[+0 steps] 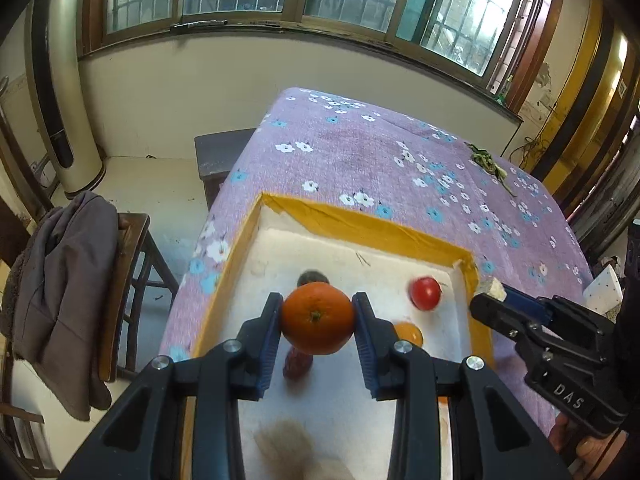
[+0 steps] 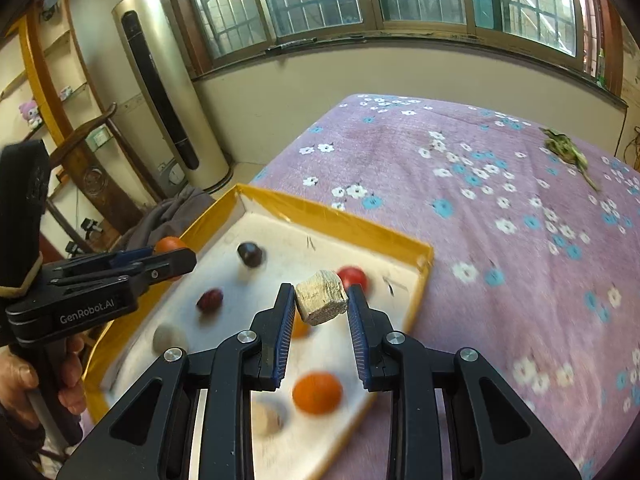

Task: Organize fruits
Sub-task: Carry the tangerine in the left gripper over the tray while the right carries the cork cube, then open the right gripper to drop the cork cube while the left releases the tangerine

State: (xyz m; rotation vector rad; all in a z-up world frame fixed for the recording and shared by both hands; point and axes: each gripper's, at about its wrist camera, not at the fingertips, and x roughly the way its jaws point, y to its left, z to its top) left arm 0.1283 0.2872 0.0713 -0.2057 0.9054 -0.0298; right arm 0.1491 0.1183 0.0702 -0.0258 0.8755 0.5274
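Left gripper (image 1: 317,317) is clamping an orange (image 1: 317,319) above the tray (image 1: 362,218); right gripper (image 2: 321,300) is pinching a pale chunk (image 2: 321,297) by its corners — likely twisting out.

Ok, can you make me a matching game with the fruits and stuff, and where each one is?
Things:
1. orange
2. pale crumbly block
3. red tomato
4. green leafy scraps

Places:
A. lying in the yellow-rimmed tray
B. held in the right gripper
C. held in the left gripper
D. on the purple flowered cloth, far from the tray

Pairs: 1-C, 2-B, 3-A, 4-D
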